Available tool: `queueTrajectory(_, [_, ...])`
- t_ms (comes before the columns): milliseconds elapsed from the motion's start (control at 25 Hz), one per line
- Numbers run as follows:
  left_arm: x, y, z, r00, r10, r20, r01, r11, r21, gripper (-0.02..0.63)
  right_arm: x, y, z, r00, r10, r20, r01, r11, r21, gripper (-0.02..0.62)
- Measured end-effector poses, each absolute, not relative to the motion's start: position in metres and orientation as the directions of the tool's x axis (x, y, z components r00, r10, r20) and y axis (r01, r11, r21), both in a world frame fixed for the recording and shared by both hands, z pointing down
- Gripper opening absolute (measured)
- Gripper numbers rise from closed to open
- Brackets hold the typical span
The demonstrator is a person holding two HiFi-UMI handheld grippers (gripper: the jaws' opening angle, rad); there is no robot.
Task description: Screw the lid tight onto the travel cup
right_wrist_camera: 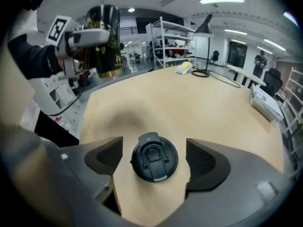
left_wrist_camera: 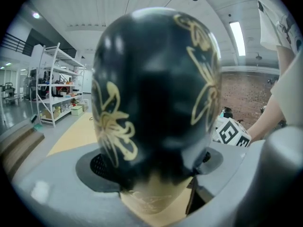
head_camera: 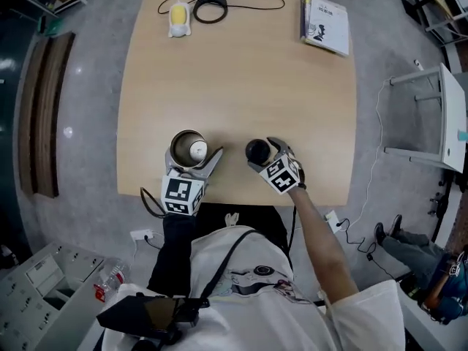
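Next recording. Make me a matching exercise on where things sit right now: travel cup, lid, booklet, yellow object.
Things:
1. travel cup
2. lid
3. booklet
4. yellow object

Places:
A. flat on the table, between the open jaws of the right gripper, untouched
B. at the table's far right corner
C. clamped in the left gripper
D. at the table's far edge, left of the lamp base

Pairs: 1-C, 2-A, 3-B, 4-D

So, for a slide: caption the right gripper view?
Right tool open around the black lid on the table, pads clear of it; left tool holds the travel cup aloft.
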State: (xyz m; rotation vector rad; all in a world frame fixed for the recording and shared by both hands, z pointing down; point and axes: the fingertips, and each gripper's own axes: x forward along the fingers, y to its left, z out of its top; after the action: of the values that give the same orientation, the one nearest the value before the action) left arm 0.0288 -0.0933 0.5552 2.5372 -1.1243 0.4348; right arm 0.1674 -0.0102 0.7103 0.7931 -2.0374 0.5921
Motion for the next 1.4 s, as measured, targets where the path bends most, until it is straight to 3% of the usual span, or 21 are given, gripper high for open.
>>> queueTrajectory(120, [0.028,-0.091,0.549,0.623,-0.674,0.397,-0.770,-0.616,0.162,0.423,0.159,-0.006,0.741,-0.403,-0.222,0.888,-0.639,0.763,-0.099,0.449])
queueTrajectory(360, [0.018,-0.081,0.550,0.596,-0.694,0.404,-0.788,-0.603,0.127,0.423,0.158,-0.004,0.781,-0.305,-0.144,0.941,-0.576,0.815,-0.062,0.451])
queueTrajectory(600, [0.006,-0.076,0.551,0.586,-0.703,0.402,-0.796,-0.592,0.124,0.423,0.158,-0.004,0.774,-0.334,-0.118,0.935,-0.570,0.815,-0.100,0.449])
queueTrajectory(880, [0.002,-0.076,0.555,0.605,-0.689,0.399,-0.781,-0.612,0.128,0.423,0.162,-0.024,0.718,-0.440,-0.230,0.868,-0.667,0.731,-0.144,0.449])
queueTrajectory(1040, [0.014,-0.074,0.554,0.651,-0.651,0.390,-0.738,-0.664,0.122,0.423,0.157,-0.049,0.616,-0.585,-0.362,0.726,-0.682,0.703,-0.200,0.449])
queueTrajectory(1160, [0.032,-0.073,0.546,0.698,-0.617,0.363,-0.692,-0.712,0.120,0.423,0.138,-0.061,0.498,-0.717,-0.358,0.598,-0.555,0.812,-0.178,0.451])
queueTrajectory(1240, [0.047,-0.071,0.536,0.733,-0.585,0.346,-0.651,-0.751,0.109,0.422,0.113,-0.061,0.426,-0.784,-0.282,0.553,-0.417,0.899,-0.132,0.451])
queueTrajectory(1400, [0.080,-0.061,0.511,0.808,-0.499,0.315,-0.543,-0.837,0.067,0.422,0.060,-0.040,0.366,-0.752,-0.036,0.658,-0.092,0.995,-0.050,0.451])
